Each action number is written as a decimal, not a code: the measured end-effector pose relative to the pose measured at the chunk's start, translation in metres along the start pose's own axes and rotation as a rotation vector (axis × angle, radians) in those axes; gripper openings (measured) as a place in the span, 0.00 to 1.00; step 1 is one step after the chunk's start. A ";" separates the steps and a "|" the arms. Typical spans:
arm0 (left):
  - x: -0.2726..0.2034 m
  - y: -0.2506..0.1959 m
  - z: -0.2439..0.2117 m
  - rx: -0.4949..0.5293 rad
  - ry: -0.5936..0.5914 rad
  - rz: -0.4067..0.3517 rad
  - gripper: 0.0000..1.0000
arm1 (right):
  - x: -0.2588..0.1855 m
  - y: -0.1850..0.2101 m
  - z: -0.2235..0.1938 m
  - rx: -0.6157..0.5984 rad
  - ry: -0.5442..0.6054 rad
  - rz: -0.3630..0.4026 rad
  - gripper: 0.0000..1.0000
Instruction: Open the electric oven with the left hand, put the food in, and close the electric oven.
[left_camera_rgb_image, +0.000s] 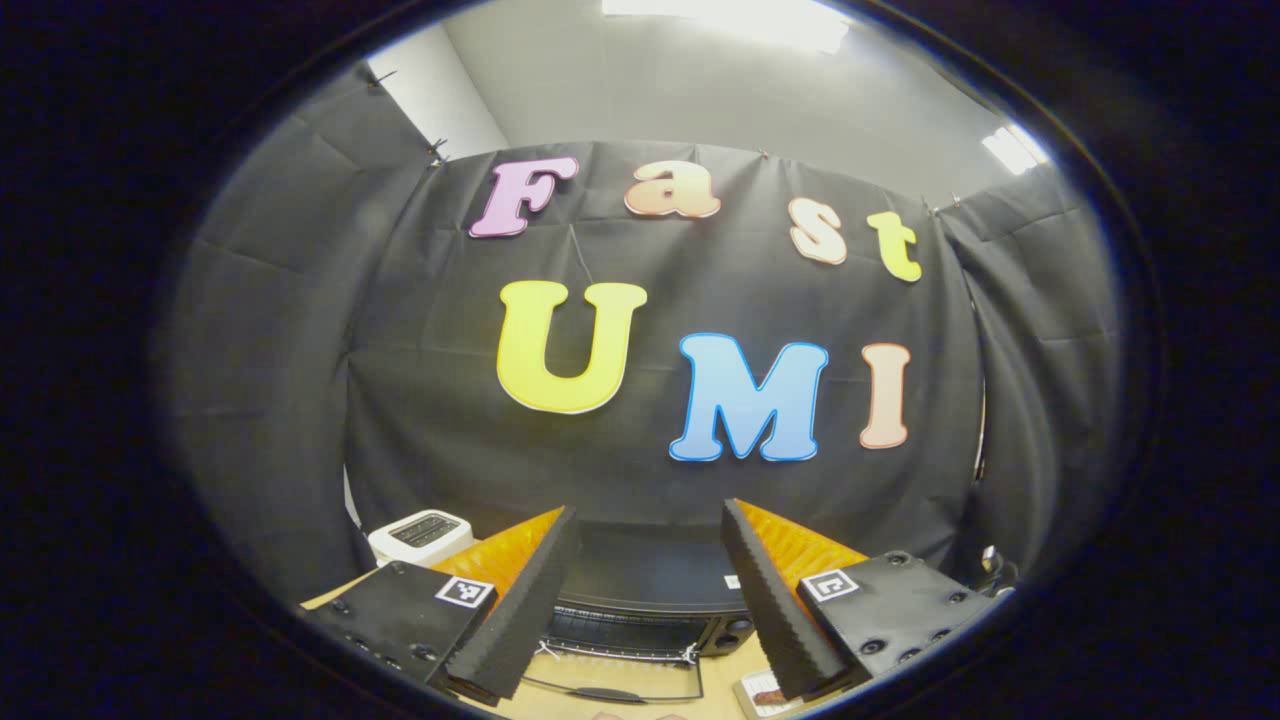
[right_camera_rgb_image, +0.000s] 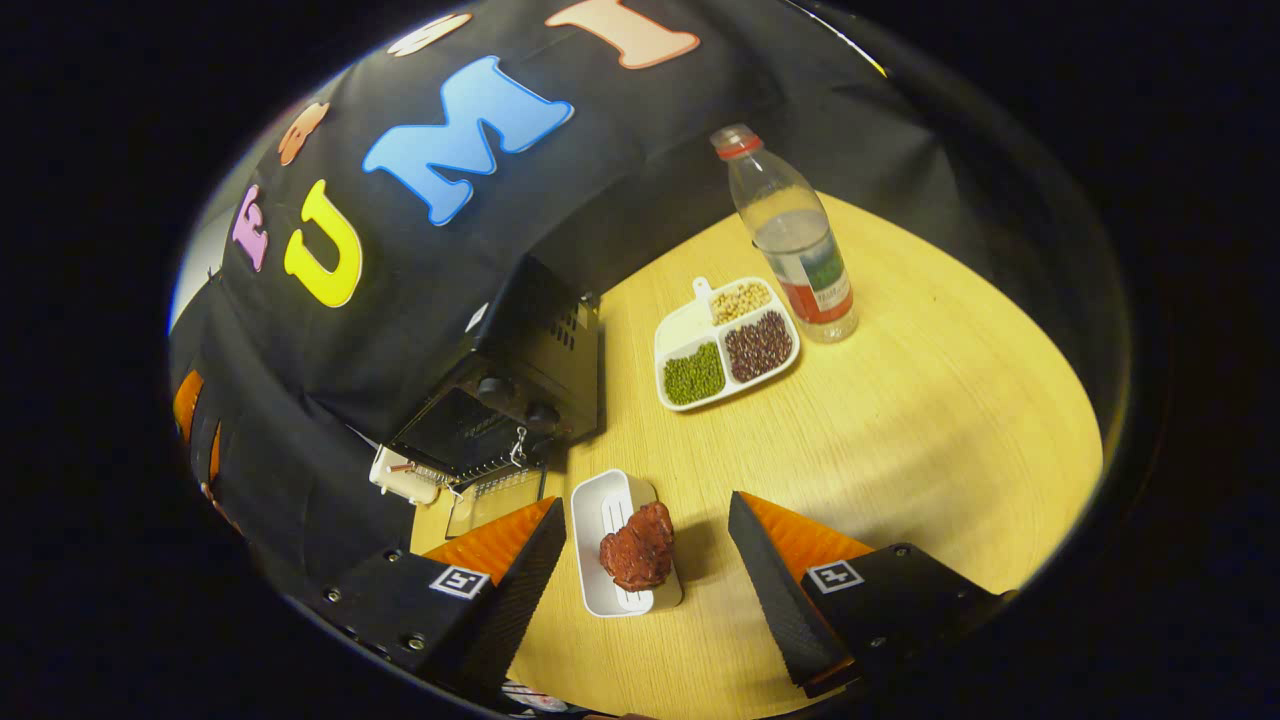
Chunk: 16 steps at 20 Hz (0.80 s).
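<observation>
As both tools stand spread with nothing between their fingers, the task reads as partly complete. The left gripper (left_camera_rgb_image: 645, 600) points level at the electric oven (left_camera_rgb_image: 640, 590), which sits directly ahead and just below its fingertips; the oven door (left_camera_rgb_image: 610, 680) lies folded down toward the gripper, so the opening step appears done. The right gripper (right_camera_rgb_image: 645, 575) hangs above the table (right_camera_rgb_image: 900, 430), jaws wide, with the white tray (right_camera_rgb_image: 610, 530) directly beneath the gap and the food (right_camera_rgb_image: 637, 545), a dark red lump, resting on that tray. Neither finger touches tray or food. Remaining, by judgement: grasp the food, load it, close the door.

From the right gripper view, the oven sits ahead and to the left of the tray, door down. Farther ahead stand a divided dish of beans (right_camera_rgb_image: 725, 345) and a bottle (right_camera_rgb_image: 795, 240). The left gripper view adds a white toaster (left_camera_rgb_image: 420, 535) ahead to the left, beside the oven.
</observation>
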<state>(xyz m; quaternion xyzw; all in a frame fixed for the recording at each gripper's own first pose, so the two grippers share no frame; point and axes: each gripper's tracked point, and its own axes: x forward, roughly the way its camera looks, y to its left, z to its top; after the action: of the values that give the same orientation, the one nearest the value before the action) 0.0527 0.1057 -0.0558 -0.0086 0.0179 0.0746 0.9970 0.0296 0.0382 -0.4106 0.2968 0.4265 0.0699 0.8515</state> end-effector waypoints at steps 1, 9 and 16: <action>-0.003 -0.002 -0.001 -0.012 -0.006 0.003 1.00 | 0.003 -0.004 -0.007 0.017 0.022 0.011 0.99; -0.015 -0.021 -0.008 -0.022 0.023 0.072 1.00 | 0.036 -0.007 -0.037 0.030 0.167 0.088 1.00; -0.014 -0.010 -0.018 -0.040 0.040 0.068 0.92 | 0.035 -0.002 -0.035 0.011 0.174 0.072 0.30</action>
<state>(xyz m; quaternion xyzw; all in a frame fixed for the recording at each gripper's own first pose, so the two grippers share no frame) 0.0394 0.0932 -0.0727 -0.0293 0.0368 0.1084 0.9930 0.0247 0.0651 -0.4516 0.3094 0.4882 0.1236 0.8066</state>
